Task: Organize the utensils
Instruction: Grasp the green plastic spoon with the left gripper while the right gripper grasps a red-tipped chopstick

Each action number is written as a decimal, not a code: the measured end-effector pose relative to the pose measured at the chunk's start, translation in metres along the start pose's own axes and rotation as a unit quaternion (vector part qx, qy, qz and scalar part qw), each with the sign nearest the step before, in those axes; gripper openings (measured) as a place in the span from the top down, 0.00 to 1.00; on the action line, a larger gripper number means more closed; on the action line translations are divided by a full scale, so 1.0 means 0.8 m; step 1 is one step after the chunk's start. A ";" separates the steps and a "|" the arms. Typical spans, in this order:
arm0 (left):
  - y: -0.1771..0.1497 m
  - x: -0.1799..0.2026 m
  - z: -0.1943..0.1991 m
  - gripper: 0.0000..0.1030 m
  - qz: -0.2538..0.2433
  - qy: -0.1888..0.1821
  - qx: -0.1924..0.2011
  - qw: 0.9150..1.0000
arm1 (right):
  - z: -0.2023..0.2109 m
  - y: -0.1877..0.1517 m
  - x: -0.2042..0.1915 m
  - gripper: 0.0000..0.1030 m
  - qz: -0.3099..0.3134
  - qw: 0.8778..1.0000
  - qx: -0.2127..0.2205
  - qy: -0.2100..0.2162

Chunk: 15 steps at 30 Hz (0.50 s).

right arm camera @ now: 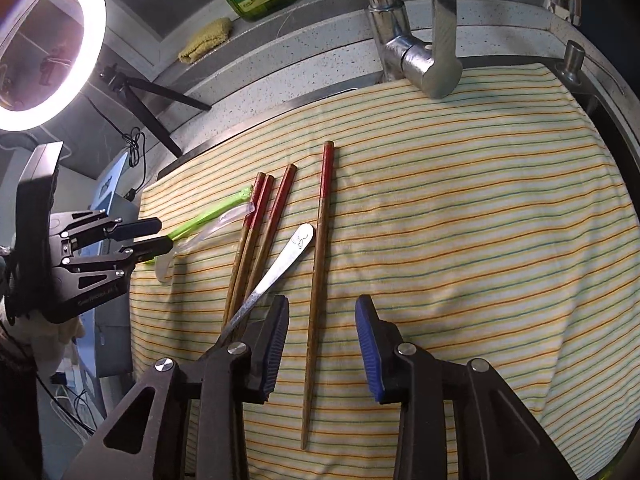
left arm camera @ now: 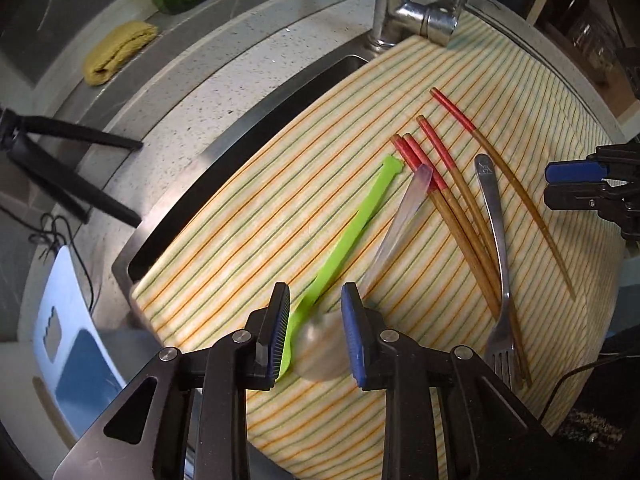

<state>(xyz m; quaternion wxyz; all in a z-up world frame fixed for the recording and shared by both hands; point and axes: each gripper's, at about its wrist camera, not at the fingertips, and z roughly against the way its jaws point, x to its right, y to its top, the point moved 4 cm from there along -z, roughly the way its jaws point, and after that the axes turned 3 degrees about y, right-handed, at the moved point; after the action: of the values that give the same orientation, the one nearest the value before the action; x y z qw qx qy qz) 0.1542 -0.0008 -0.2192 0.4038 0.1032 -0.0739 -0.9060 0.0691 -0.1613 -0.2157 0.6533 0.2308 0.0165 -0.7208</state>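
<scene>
While both claws hang over the striped cloth (right arm camera: 460, 208), nothing's grabbed.
Left claw (left arm camera: 316, 332) part-open around spoons (left arm camera: 320, 354); right claw (right arm camera: 322, 344) part-open around a chopstick (right arm camera: 316, 292).

Left gripper (left arm camera: 316, 332) and right gripper (right arm camera: 322, 344) point downward; jaws seemingly parted.

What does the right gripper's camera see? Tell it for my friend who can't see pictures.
The right gripper hangs open over a lone red-tipped chopstick on a striped cloth. Further left lie three more chopsticks and a metal fork.
</scene>
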 end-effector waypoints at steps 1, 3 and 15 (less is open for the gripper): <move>0.001 0.001 -0.002 0.77 -0.003 0.000 -0.001 1.000 | -0.003 0.001 0.000 0.73 -0.001 1.000 -0.002 0.000; 0.004 0.001 -0.004 0.77 -0.008 0.001 -0.004 1.000 | -0.007 0.002 0.000 0.74 0.001 1.000 -0.005 -0.003; 0.010 0.002 -0.026 0.77 -0.024 0.008 -0.026 0.999 | -0.028 0.008 -0.007 0.80 0.023 0.999 -0.023 -0.032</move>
<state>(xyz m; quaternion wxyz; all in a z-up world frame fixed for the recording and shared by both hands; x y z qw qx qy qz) 0.1637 -0.0082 -0.2378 0.3852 0.1022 -0.0446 -0.9161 0.0821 -0.1496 -0.2323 0.6750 0.1926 0.0068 -0.7122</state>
